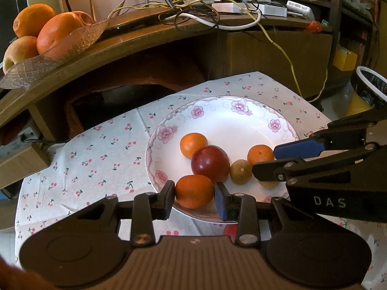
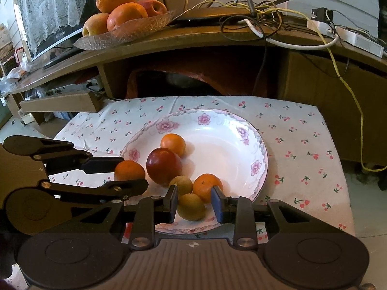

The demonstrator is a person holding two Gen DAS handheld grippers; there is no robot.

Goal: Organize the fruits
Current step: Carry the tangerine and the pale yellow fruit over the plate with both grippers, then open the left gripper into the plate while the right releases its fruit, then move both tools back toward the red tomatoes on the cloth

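Note:
A white floral plate point(image 1: 241, 120) point(image 2: 229, 145) holds a red apple point(image 1: 210, 163) point(image 2: 164, 166), three small oranges and two brownish-yellow fruits. My left gripper point(image 1: 194, 195) point(image 2: 125, 171) sits with its jaws around the near orange point(image 1: 194, 191) point(image 2: 129, 170), touching it on both sides. My right gripper point(image 2: 192, 203) point(image 1: 263, 162) is open around the near yellow fruit point(image 2: 191, 206), with a gap on the right side. The other yellow fruit point(image 1: 240, 171) point(image 2: 181, 184), an orange point(image 1: 260, 154) point(image 2: 207, 186) and the far orange point(image 1: 193, 144) point(image 2: 173, 144) lie around the apple.
A cherry-print cloth point(image 1: 96, 157) point(image 2: 302, 145) covers the low table. A wooden shelf behind holds a glass dish point(image 1: 60, 48) point(image 2: 128, 29) of large oranges and apples, plus tangled cables point(image 1: 205, 14) point(image 2: 266, 19). A bin point(image 1: 370, 87) stands at the right.

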